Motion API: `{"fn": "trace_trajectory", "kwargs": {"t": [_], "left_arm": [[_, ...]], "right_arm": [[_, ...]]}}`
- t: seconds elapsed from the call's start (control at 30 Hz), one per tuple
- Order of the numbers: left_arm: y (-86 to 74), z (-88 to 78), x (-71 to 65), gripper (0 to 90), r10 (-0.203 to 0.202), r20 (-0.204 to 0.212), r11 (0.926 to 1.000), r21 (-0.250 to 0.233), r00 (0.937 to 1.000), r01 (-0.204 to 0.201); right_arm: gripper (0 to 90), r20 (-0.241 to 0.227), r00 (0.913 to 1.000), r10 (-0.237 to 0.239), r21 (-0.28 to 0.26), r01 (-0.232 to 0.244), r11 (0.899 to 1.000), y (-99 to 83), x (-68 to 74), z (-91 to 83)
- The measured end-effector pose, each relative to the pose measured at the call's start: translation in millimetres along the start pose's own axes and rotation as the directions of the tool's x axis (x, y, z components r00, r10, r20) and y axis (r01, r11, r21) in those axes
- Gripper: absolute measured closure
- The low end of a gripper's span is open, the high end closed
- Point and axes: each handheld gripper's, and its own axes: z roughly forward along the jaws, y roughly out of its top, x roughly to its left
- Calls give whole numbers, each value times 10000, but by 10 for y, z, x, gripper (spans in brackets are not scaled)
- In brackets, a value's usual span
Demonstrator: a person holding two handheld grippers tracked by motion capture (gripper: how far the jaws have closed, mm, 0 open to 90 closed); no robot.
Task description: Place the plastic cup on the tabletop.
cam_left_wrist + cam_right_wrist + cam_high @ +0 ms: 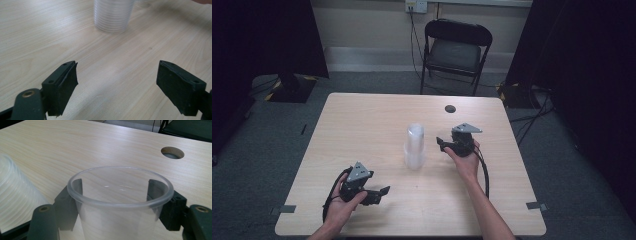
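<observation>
My right tool [117,202] clamps single clear plastic cup [120,195] upright (likely just separated), beside ribbed clear cup stack [414,146] on pale wood surface [362,130]; left tool [117,87] wide, empty, waiting.

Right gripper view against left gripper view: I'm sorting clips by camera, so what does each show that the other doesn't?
The right gripper view alone shows a single clear cup upright, mouth up, held between the right gripper jaws, plus the round hole in the table and part of a dark chair beyond the far edge.

The left gripper view alone shows the left gripper with jaws wide apart and nothing between them, above bare wood.

Both show the pale wooden table and the ribbed stack of clear cups.
</observation>
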Motion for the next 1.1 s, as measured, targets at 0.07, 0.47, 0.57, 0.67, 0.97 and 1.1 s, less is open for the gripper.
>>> {"fn": "trace_trajectory", "kwargs": {"t": [0.07, 0.47, 0.57, 0.67, 0.97, 1.1], "left_arm": [[0, -1, -5, 170, 27, -28, 10000, 26, 10000, -26], [-3, -4, 2, 170, 22, 14, 10000, 13, 10000, -22], [-3, -2, 0, 172, -34, 12, 10000, -13, 10000, 34], [-2, -2, -1, 172, 20, -2, 10000, 20, 10000, -20], [-2, -1, 10, 172, -48, -51, 10000, 46, 10000, 49], [-2, 4, 18, 171, -161, -38, 9999, 35, 9999, 162]], "right_arm": [[292, -72, 9999, 72, 16, -72, 10000, -2, 13, -18], [273, 85, 9999, 150, -56, -150, 9999, 27, -40, 24], [281, 65, 9997, 220, -22, -220, 9998, 8, -36, 11], [284, 64, 10000, 54, 22, -54, 10000, -4, -34, -9], [289, 84, 9999, -79, 168, 78, 9998, -49, -20, -61], [283, -1, 10000, -50, 290, 50, 9996, -56, -21, -79]]}}
